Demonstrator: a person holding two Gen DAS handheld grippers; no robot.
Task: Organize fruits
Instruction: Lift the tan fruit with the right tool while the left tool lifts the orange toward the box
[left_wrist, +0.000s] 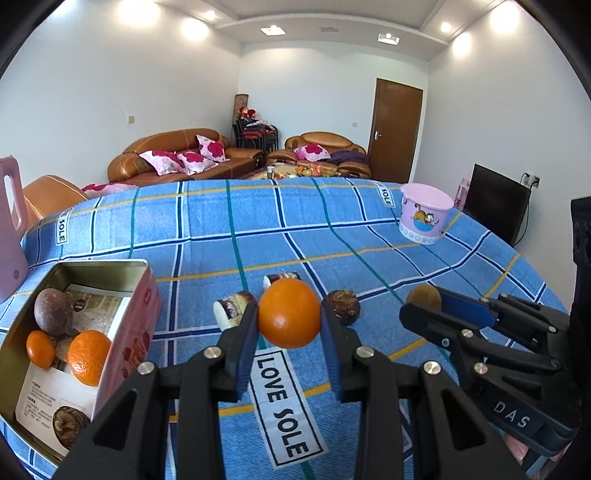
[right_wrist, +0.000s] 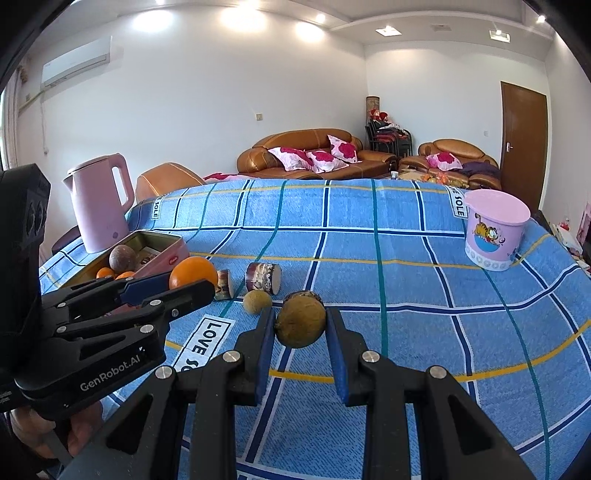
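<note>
Left wrist view: blue plaid cloth (left_wrist: 369, 229); left tool (left_wrist: 290, 325) clamps orange (left_wrist: 289, 314), right tool (right_wrist: 301, 328) clamps brown fruit (right_wrist: 301, 324).

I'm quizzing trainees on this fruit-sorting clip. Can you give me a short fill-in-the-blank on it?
1. The left tool is shut on an ____.
2. The right tool grips a ____ fruit.
3. The tin box already holds ____ fruits.
4. The kettle is ____ in colour.

Missing words: orange; brown; three; pink

Blue plaid tablecloth (right_wrist: 406, 258) w/ tin (left_wrist: 129, 306), tub (right_wrist: 493, 229)
</note>
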